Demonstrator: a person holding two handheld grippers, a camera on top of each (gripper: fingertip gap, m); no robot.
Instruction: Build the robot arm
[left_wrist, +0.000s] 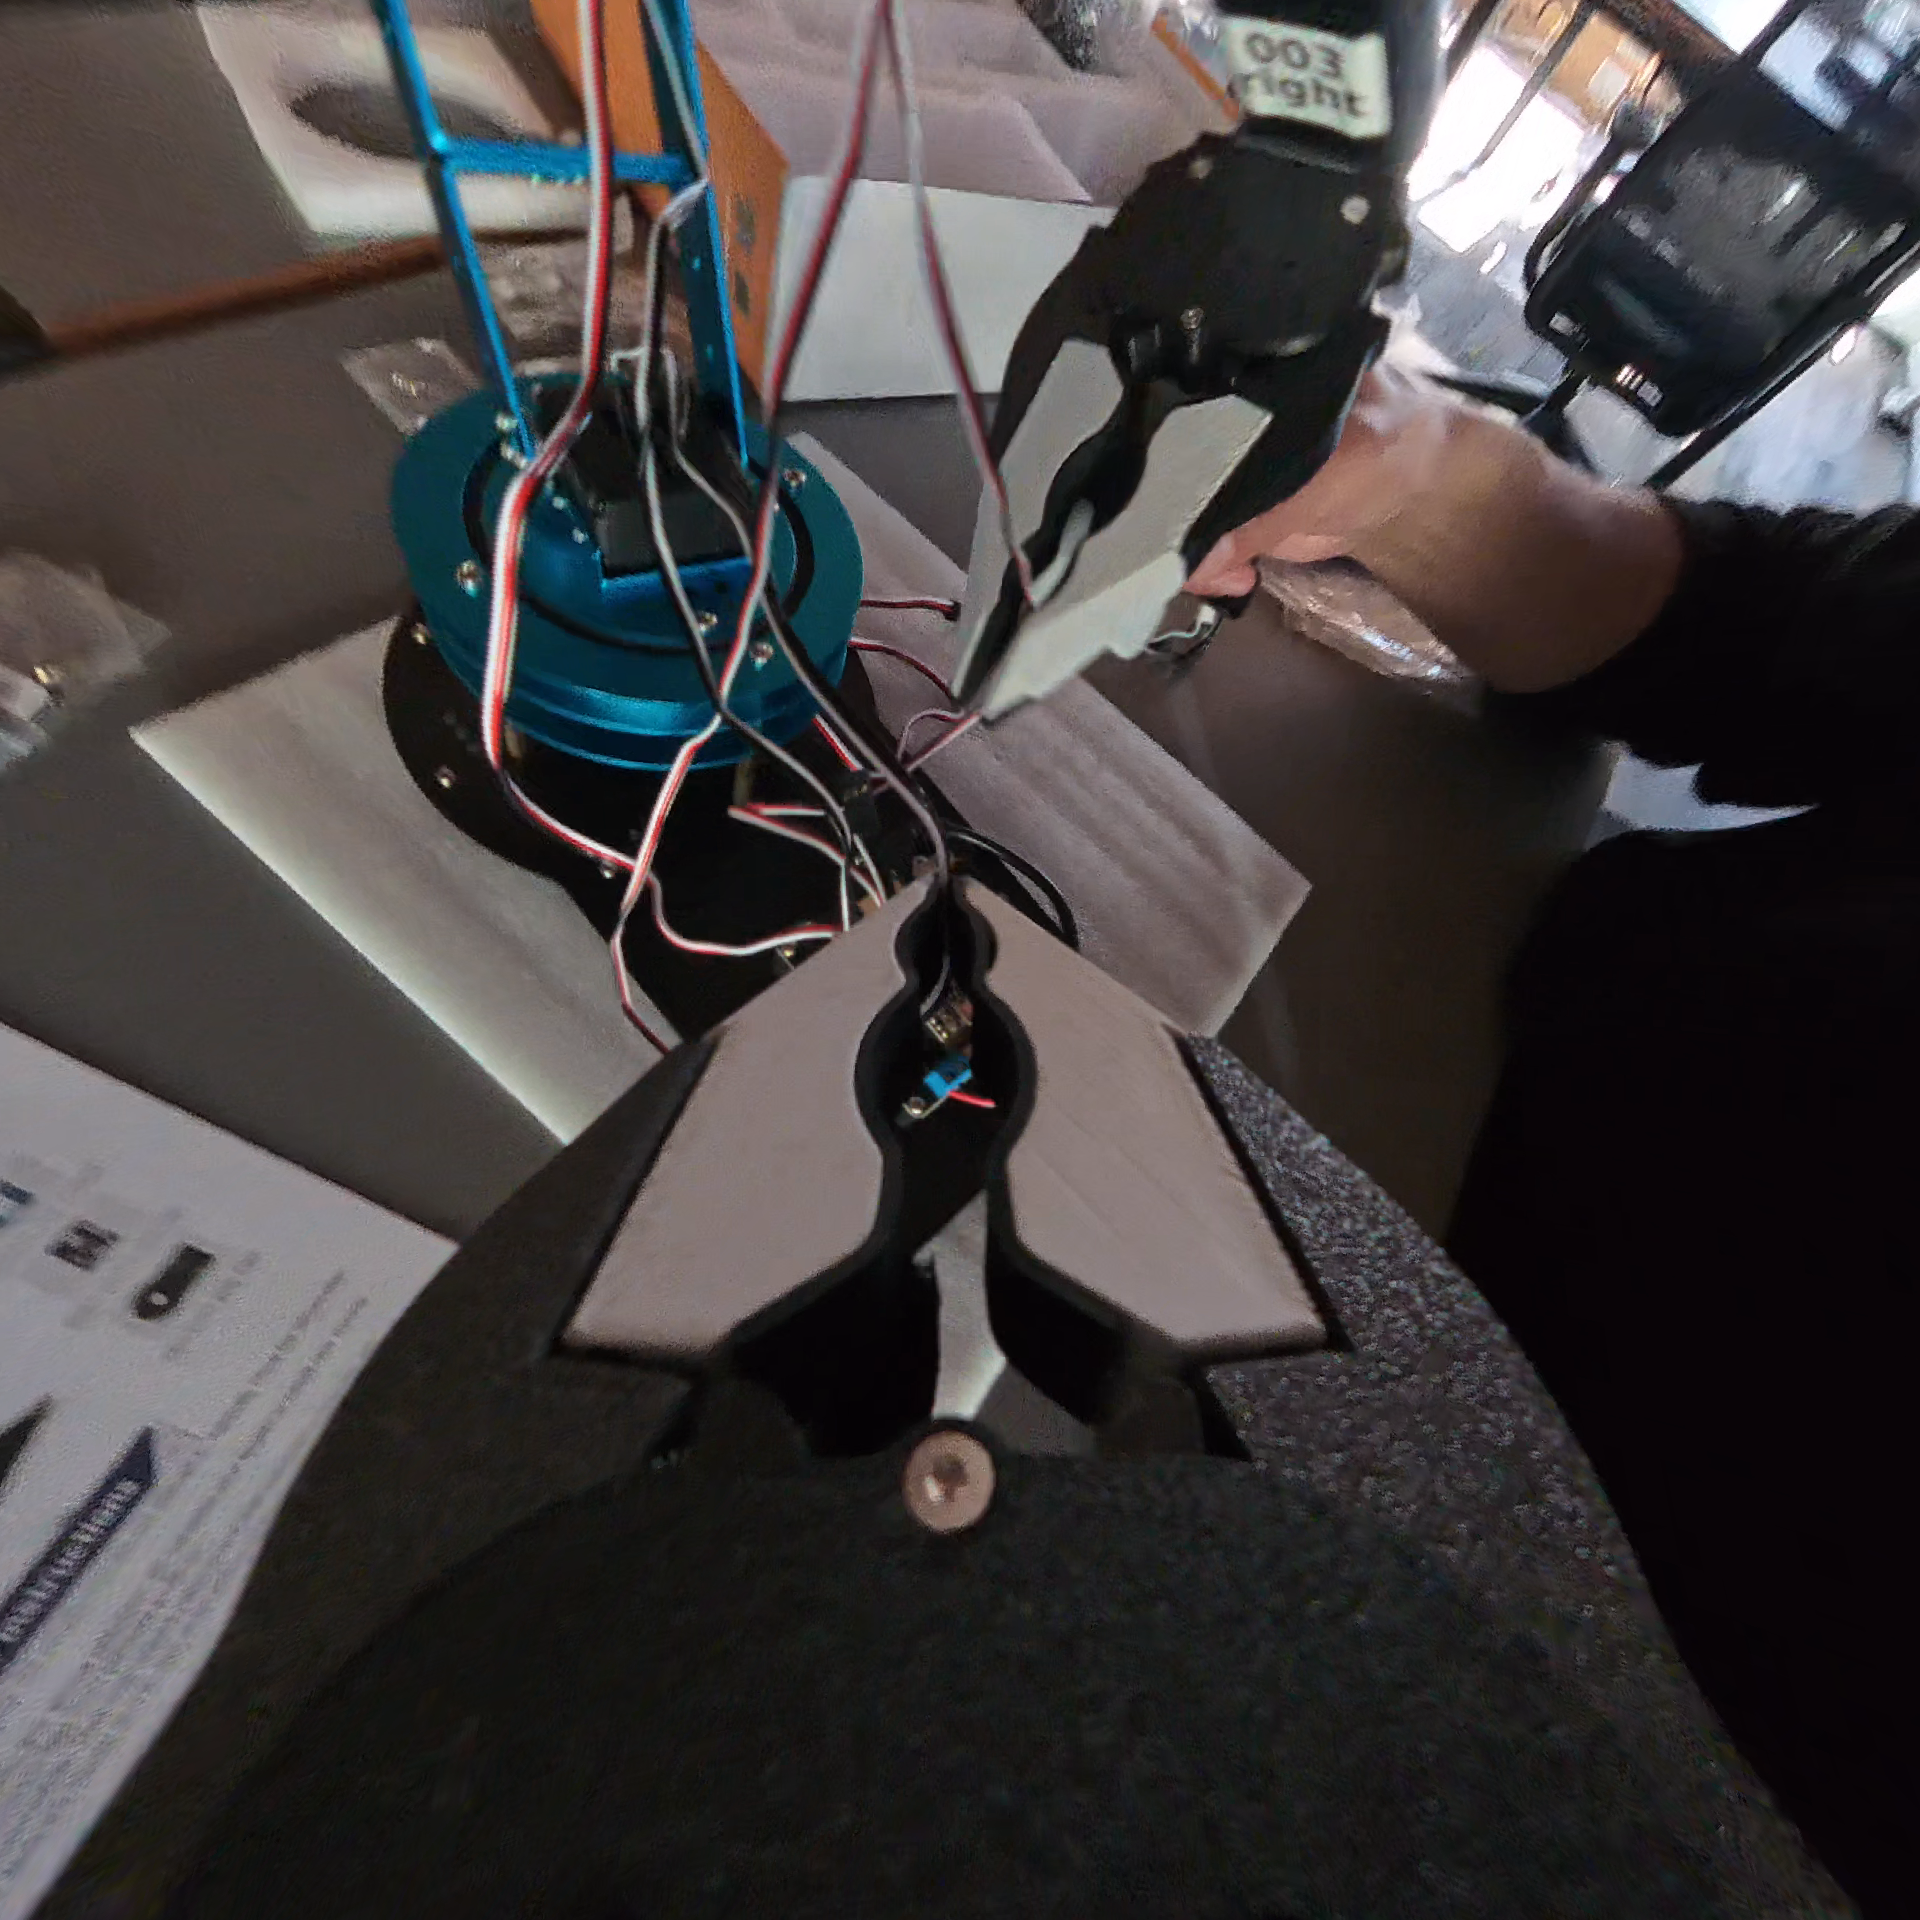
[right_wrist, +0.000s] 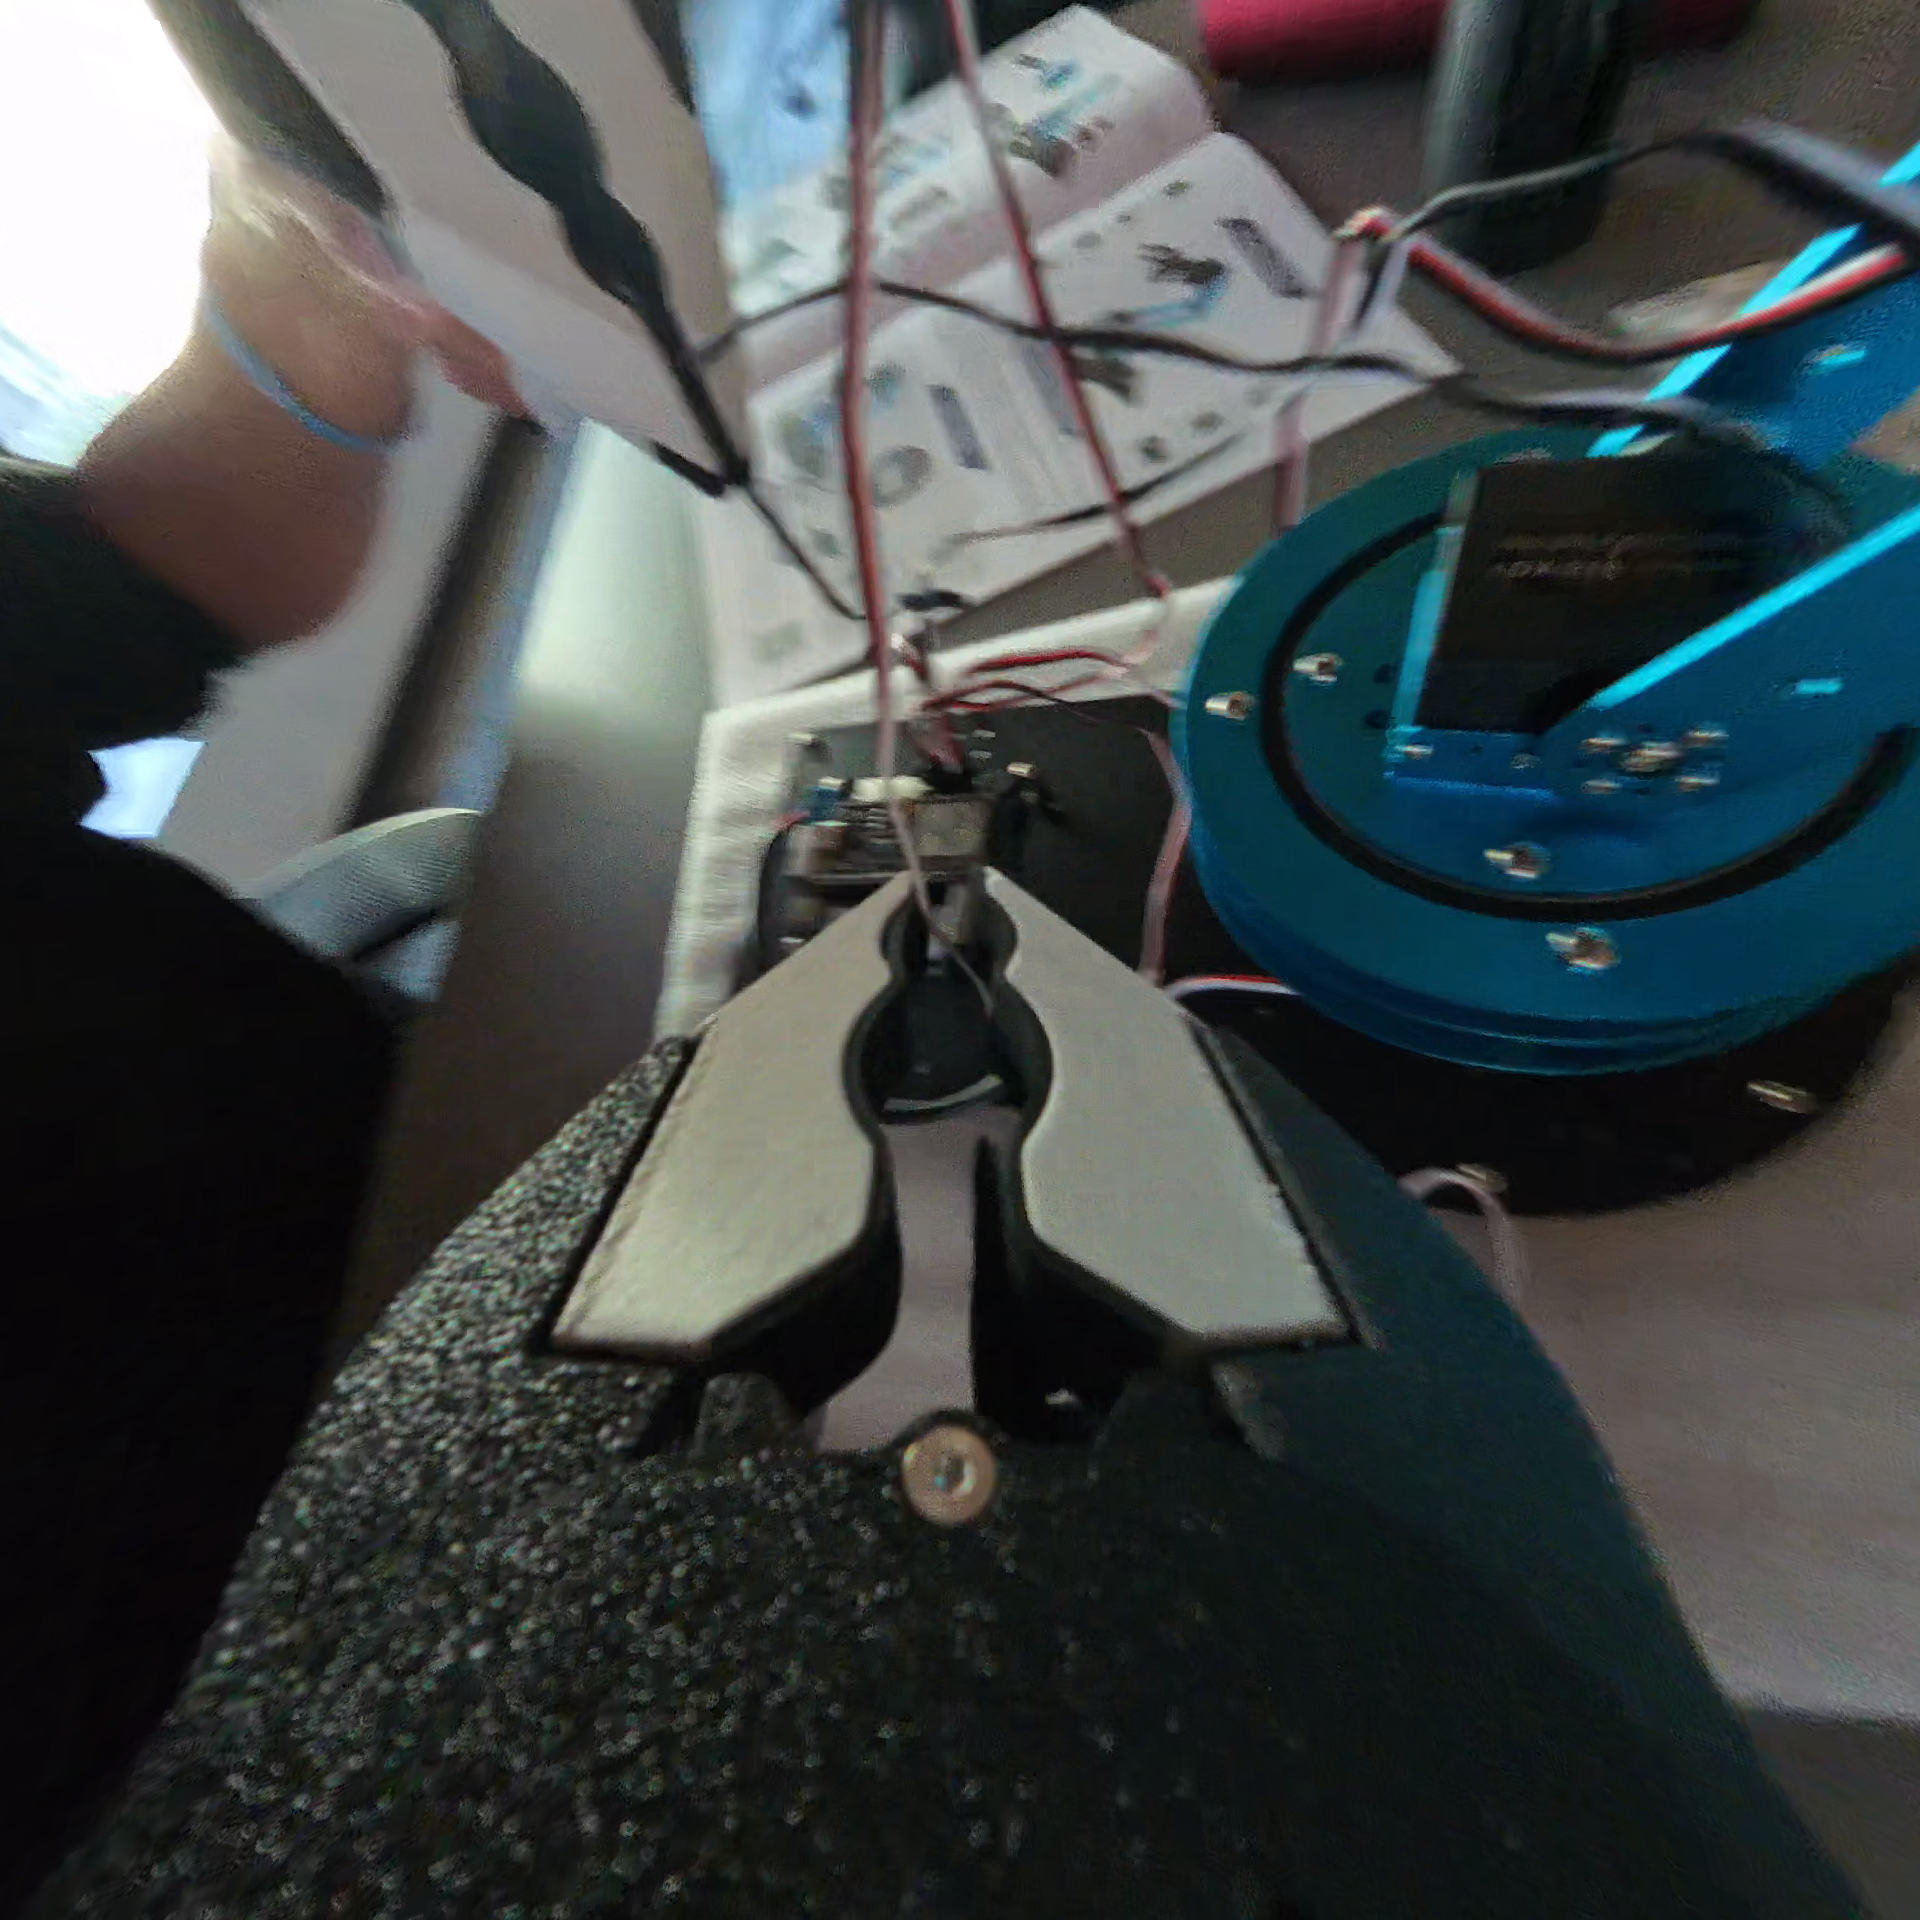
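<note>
A small blue metal robot arm stands on a round blue base (left_wrist: 623, 623) over a black plate, with several red, white and black servo wires hanging from it. My left gripper (left_wrist: 940, 888) is shut on a black-and-white wire (left_wrist: 831, 717) just in front of the base. It also shows in the right wrist view (right_wrist: 717, 473), closed on dark wires. My right gripper (right_wrist: 948, 883) hovers over a small circuit board (right_wrist: 883, 831) beside the blue base (right_wrist: 1558, 831). Its tips stand slightly apart, and a thin wire (right_wrist: 883, 675) runs between them. The right gripper also shows in the left wrist view (left_wrist: 1029, 665).
The kit rests on a white foam sheet (left_wrist: 312, 790) on a brown table. Printed instruction sheets (left_wrist: 156, 1351) lie at the left. A hand (left_wrist: 1455, 561) holds the right gripper. An orange box (left_wrist: 717, 135) and a black chair (left_wrist: 1714, 260) are behind. Bagged parts (left_wrist: 62, 644) lie far left. Left tips to right tips: about 9 cm.
</note>
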